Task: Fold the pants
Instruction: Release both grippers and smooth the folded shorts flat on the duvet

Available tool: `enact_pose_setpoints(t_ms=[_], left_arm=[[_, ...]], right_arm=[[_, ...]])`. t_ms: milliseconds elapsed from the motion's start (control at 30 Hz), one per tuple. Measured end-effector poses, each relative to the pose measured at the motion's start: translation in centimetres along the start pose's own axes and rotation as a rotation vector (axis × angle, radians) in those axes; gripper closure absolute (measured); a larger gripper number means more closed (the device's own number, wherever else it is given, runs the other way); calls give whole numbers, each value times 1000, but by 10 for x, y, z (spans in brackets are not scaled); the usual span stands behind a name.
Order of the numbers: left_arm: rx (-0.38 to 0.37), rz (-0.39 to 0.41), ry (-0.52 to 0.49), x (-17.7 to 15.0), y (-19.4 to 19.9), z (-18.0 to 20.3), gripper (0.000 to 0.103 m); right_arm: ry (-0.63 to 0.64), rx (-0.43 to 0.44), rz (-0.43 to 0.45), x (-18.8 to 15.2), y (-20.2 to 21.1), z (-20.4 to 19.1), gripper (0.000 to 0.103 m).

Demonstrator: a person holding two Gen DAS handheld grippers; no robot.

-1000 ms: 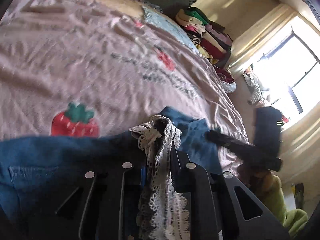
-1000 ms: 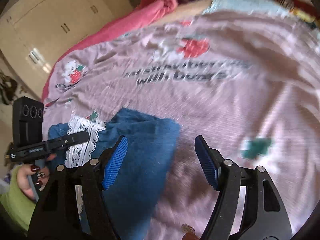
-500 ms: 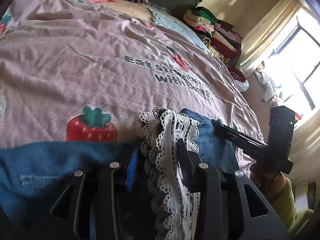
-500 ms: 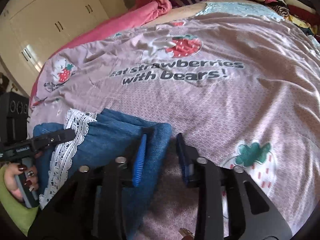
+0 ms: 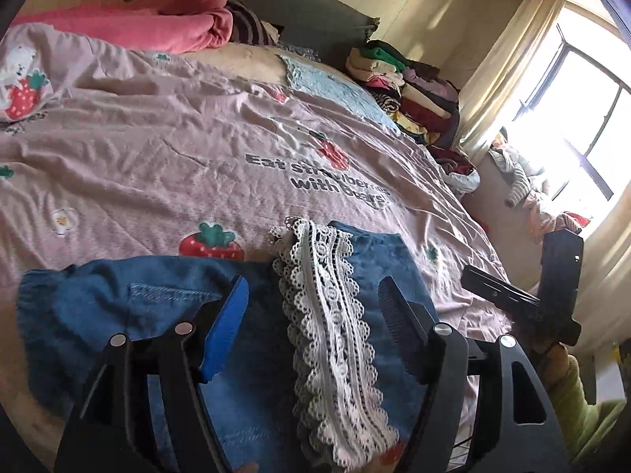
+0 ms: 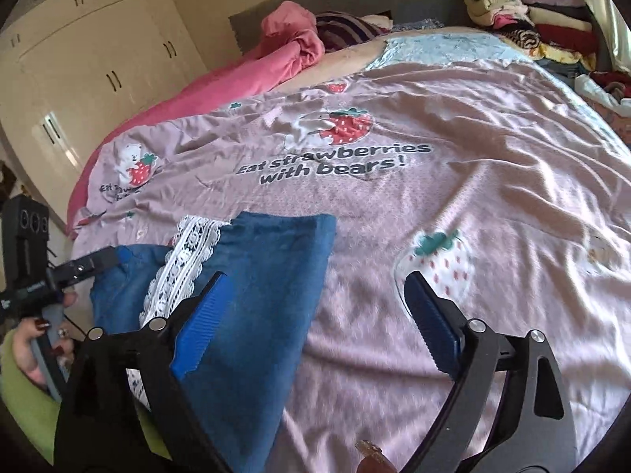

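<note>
I see the blue denim pants (image 5: 244, 315) lying folded over on the pink bedspread (image 5: 157, 165), close to the near edge of the bed, with the white lace trim (image 5: 327, 315) running along the top layer toward me. My left gripper (image 5: 315, 323) is opening, its jaws stand apart on both sides of the lace strip and the pads do not press on the cloth. My right gripper (image 6: 315, 303) is opening too; its left pad hangs over the folded blue edge (image 6: 276, 260) and the right one over the bare bedspread, nothing clamped. I judge the denim as soft but fairly thick and a little heavy, so it should keep a crease and not slide much on this cotton sheet. The lace looks thin and delicate, it can catch on the ribbed pads. For the next fold I would take the denim itself, at the two corners of the folded end, not the lace.
</note>
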State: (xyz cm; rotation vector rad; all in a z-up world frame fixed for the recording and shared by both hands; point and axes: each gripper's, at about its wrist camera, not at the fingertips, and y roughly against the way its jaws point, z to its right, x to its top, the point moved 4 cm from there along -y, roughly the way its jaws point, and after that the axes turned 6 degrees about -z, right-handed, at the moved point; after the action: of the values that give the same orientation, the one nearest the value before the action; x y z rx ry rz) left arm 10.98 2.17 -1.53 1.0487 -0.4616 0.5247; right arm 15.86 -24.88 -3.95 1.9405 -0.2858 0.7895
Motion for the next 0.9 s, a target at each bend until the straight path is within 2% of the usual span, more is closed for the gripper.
enact_pose_setpoints(t_ms=[33,100,133,233,500,600,633,667,767,833,900], left_arm=[[1,3,-2,-2,4,1,35],[3,6,7,-5,12,-1,14],[1,11,10,-7,15,-1,8],[-42,16,15,-15,28,1,8],[-42,-17,10,-38,40,4,8],[-54,-44,12,-50,38,7,9],[-65,-55,15,-56,37,8,13],[-76,-66,18,-59,35,9,24],[-97,-120,16,-73,23,14,38],[-101,-148,20,-79,15,16,46],[-80,-177,15,-84,5,18,46]], right_arm=[[1,-2,3,-1,2,-1,15],[-2,2,-2,-5,6,-2,12],[3,4,-7,-7,8,-4,12],[29,-5,-4,-12,17,-11,12],[121,-8,25,-24,43,-31,11],[158,-9,38,-30,51,-38,11],[176,-1,37,-33,53,-41,11],[194,4,33,-36,54,-44,11],[255,33,-6,-49,50,-55,11],[285,60,-27,-58,46,-63,12],[312,79,-49,-65,41,-69,16]])
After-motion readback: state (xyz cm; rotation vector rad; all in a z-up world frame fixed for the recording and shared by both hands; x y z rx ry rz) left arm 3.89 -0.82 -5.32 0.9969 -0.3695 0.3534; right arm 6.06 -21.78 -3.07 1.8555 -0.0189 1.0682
